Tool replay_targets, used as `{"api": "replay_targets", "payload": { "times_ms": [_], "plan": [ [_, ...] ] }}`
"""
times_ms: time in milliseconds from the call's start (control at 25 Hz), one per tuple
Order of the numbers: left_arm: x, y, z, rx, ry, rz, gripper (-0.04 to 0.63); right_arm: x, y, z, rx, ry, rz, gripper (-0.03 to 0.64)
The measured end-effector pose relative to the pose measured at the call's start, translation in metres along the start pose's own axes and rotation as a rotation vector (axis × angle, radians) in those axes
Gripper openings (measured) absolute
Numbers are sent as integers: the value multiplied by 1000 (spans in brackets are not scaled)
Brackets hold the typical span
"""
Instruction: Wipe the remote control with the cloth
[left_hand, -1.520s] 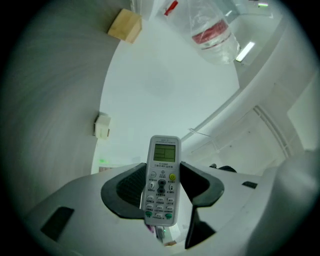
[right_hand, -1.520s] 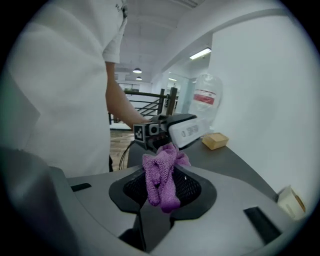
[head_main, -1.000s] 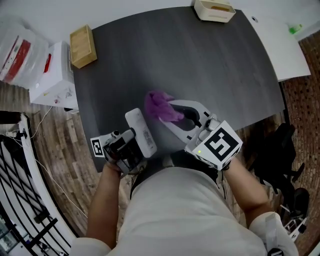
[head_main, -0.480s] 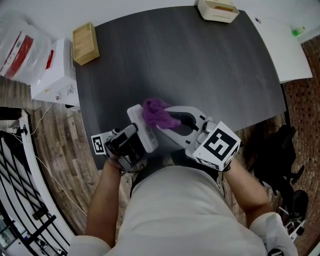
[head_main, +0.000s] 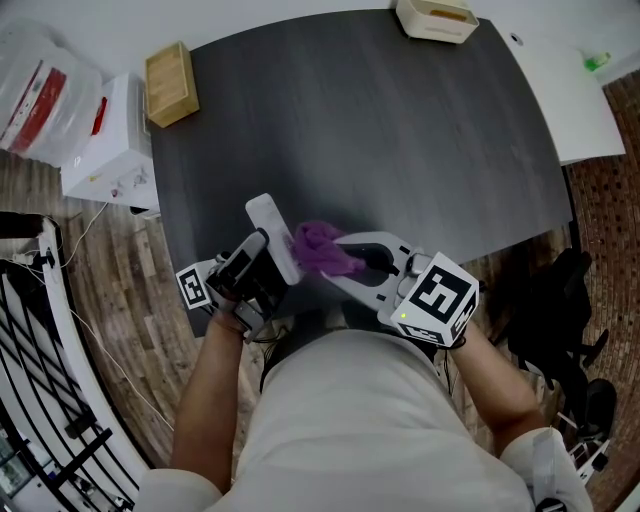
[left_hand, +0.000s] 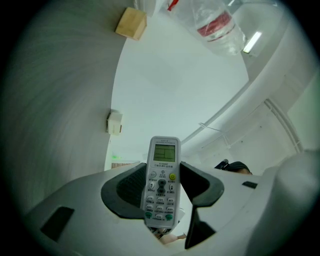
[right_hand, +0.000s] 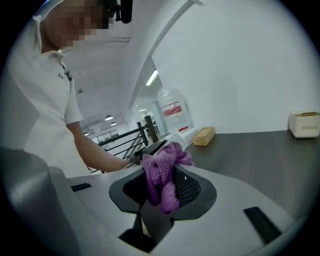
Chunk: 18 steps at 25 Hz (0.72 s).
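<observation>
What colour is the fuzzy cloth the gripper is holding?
Purple. The cloth shows best in the right gripper view.

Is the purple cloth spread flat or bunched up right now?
Bunched up: the cloth is a crumpled wad pinched in the shut jaws of the right gripper, loose folds sticking out.

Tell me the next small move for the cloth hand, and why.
Probably slide the right gripper leftward so the purple cloth crosses the remote control's face. The cloth is clamped in its fingers and sits at the remote's right edge, while the left gripper holds the remote up.
</observation>
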<state>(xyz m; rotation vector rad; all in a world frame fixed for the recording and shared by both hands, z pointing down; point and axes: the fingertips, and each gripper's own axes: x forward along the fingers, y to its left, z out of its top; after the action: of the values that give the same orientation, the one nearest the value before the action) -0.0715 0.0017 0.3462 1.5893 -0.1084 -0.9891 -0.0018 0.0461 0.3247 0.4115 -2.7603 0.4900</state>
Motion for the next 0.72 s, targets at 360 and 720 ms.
{"api": "replay_targets", "payload": {
  "times_ms": [360,720],
  "plan": [
    [-19,18,30,111,-110,166,215,3,35,-41,-14,180,167,115],
    [-13,44,0,281,100,385,213,-1,-33,23,-6,-62,-152,115]
  ]
}}
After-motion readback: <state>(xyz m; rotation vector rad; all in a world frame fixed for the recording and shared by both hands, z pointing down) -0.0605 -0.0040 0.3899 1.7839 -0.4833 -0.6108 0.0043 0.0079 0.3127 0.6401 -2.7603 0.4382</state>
